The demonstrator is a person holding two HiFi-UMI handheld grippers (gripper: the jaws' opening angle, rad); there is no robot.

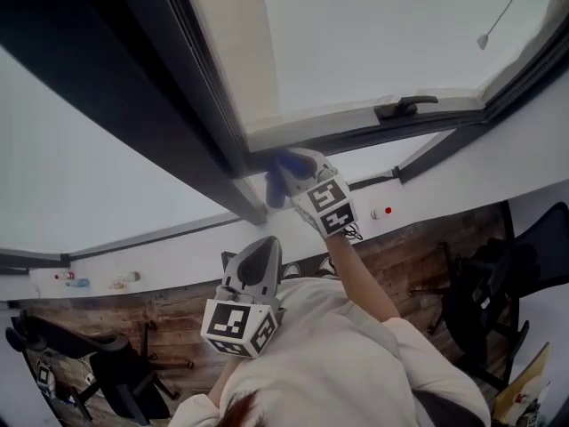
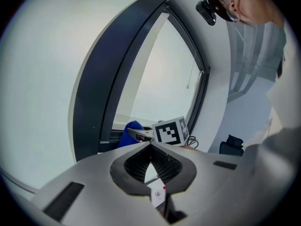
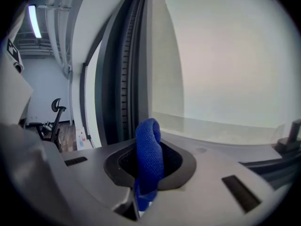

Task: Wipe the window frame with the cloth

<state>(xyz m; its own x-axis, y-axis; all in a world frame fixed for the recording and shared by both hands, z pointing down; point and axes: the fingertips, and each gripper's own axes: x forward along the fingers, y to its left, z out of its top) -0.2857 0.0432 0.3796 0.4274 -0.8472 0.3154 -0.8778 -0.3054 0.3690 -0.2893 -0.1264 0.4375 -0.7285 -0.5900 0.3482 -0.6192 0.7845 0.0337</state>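
Observation:
My right gripper is raised to the corner of the dark window frame and is shut on a blue cloth. In the right gripper view the folded cloth sticks up out of the jaws, beside the frame's dark upright and the pale sill. My left gripper hangs lower, near my chest, shut with nothing in it. From the left gripper view its tips meet, and beyond them show the cloth and the right gripper's marker cube.
A black window handle sits on the lower frame to the right. A blind cord pull hangs at the upper right. Office chairs stand on the wooden floor below. Small bottles lie by the wall at the left.

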